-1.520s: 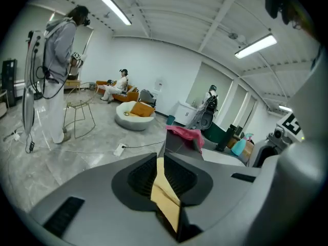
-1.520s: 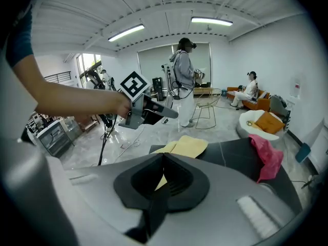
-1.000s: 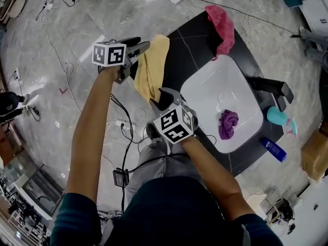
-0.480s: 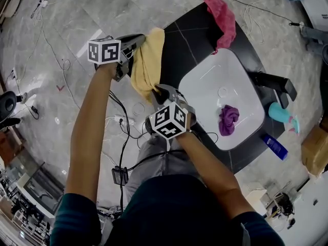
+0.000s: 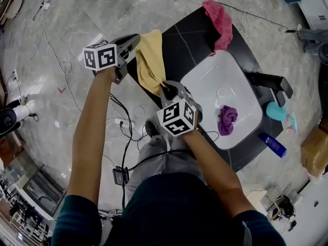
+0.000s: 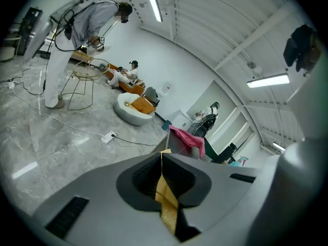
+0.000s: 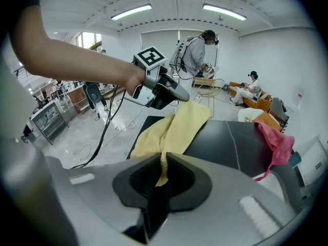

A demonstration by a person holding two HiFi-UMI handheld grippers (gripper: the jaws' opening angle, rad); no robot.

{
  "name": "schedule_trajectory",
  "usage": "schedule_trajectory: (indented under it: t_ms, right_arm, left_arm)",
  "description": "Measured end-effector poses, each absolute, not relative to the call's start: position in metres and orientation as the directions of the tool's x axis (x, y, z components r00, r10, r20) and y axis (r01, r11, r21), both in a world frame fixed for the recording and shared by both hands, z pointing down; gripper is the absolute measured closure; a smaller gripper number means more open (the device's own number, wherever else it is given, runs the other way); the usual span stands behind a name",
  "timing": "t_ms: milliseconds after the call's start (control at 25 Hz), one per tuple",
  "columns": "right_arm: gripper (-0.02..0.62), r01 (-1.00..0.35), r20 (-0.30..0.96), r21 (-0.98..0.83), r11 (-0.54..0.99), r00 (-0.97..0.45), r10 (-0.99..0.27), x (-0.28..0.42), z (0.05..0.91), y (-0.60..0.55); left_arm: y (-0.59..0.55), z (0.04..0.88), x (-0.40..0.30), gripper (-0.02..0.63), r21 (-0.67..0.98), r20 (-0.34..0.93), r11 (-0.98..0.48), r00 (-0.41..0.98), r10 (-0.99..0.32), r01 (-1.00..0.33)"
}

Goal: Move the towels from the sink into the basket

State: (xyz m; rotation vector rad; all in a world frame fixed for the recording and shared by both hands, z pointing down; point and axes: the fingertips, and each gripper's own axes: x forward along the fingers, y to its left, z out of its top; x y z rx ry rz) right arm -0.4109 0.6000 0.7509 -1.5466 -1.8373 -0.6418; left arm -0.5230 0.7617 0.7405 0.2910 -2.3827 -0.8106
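My left hand-held gripper [image 5: 134, 40] is fully closed on the far corner of the yellow towel [image 5: 149, 60]; in the left gripper view a thin fold of the cloth is pinched flat between the two pads. My right hand-held gripper [image 5: 167, 90] is at the near end of the same towel. Its jaws are closing, with a bunched edge of the yellow cloth between them and the pads already pressing on it.

The towel stretches between the two hand-held grippers, lifted over the left edge of the black table [image 5: 189, 40], with its middle sagging in loose folds.

To the right, the white sink [image 5: 205, 76] is set into the table. A crumpled purple towel [image 5: 227, 120] lies inside it, toward the near right of the basin. A pink towel [image 5: 219, 17] is draped over the far edge of the table, just beyond the sink's far corner.

A black faucet [image 5: 269, 83] stands at the sink's right side. A teal spray bottle [image 5: 279, 118] and a blue bottle [image 5: 273, 146] lie on the table near it.
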Motion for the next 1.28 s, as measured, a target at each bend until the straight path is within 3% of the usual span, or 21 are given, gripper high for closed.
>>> schedule_trajectory:
  t_ms: [560, 1280]
  right_arm:
    - [0.555, 0.957, 0.647, 0.084, 0.277, -0.263, 0.715, -0.451, 0.663, 0.594]
    - [0.557, 0.868, 0.386, 0.29, 0.403, -0.491, 0.781, -0.477, 0.474, 0.593]
  left_arm:
    - [0.771, 0.618, -0.5, 0.595, 0.588, 0.297, 0.808, -0.917, -0.267, -0.044]
    - [0.757, 0.424, -0.42, 0.595, 0.401, 0.045, 0.912, -0.993, -0.114, -0.086]
